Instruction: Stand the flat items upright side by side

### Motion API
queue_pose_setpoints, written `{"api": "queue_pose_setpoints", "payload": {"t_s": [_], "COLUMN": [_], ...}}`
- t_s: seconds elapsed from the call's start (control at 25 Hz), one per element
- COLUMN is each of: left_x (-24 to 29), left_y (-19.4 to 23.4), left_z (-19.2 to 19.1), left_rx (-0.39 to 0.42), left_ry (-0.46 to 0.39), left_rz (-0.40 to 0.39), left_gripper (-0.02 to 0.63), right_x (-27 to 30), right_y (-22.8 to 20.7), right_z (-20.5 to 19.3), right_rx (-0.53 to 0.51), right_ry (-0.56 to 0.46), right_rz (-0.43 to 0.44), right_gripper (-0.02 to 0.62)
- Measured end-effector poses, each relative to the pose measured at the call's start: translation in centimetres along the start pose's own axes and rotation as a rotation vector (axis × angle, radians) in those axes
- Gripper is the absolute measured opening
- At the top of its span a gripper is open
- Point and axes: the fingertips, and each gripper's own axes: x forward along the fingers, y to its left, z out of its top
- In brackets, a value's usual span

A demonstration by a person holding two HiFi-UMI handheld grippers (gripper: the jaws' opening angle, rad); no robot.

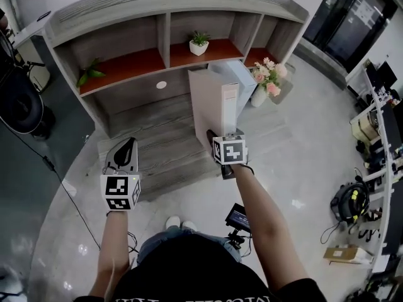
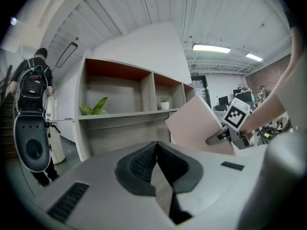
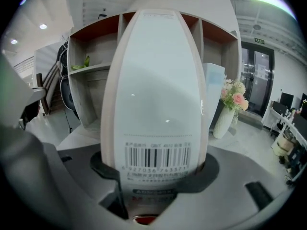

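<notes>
Head view, finding one: my right claw is clamped on the near narrow edge of a flat pale beige cardboard box. This box stands on end in front of the grey wood-grain shelf unit with orange-red boards, before its middle compartment. Right gripper view confirms the hold: both jaws press the box's white, barcoded edge and are spread wide by its thickness. Left gripper view shows the same box leaning, not plumb.

Finding two: a flat pale blue box stands upright closer to the shelf unit, at its right-hand compartment and just behind the beige box. Whether the two touch I cannot tell.

Finding three: my left claw hangs well out from the shelf unit's left half, jaws closed together with nothing between them.

On the shelf unit: a small green plant in a white pot in the middle compartment and a leafy green sprig in the left. A white vase of pink flowers stands beside its right end.
</notes>
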Motion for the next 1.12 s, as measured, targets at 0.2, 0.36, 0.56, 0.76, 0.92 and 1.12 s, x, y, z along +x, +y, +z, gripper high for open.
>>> {"api": "queue_pose_setpoints", "payload": {"t_s": [0.2,0.36,0.56,0.76,0.92,1.12], "left_x": [0.3,-0.1,-0.5,-0.3,0.1,1.8], "left_y": [-0.2,0.0,1.1,1.7,0.8,0.1], "left_z": [-0.4,-1.0,-1.9,-2.6,-3.7,-4.3], "left_rx": [0.007,0.011,0.014,0.008,0.001,-0.017], "left_ry": [0.006,0.016,0.026,0.025,0.044,0.063], "left_rz": [-0.031,-0.046,-0.053,-0.062,-0.081,-0.076], "left_gripper": [0.011,0.011,0.011,0.011,0.011,0.011], "right_x": [-0.1,0.2,0.7,1.1,1.4,2.5], "right_y": [0.1,0.4,0.7,0.9,1.1,0.6], "right_z": [-1.0,-3.5,-7.1,-10.4,-11.5,-11.2], "right_rx": [0.022,0.035,0.037,0.052,0.088,0.115], "right_ry": [0.024,0.084,0.201,0.277,0.238,0.210], "right_rz": [-0.018,-0.020,-0.034,-0.044,-0.052,-0.038], "right_gripper": [0.307,0.310,0.313,0.313,0.313,0.313]}}
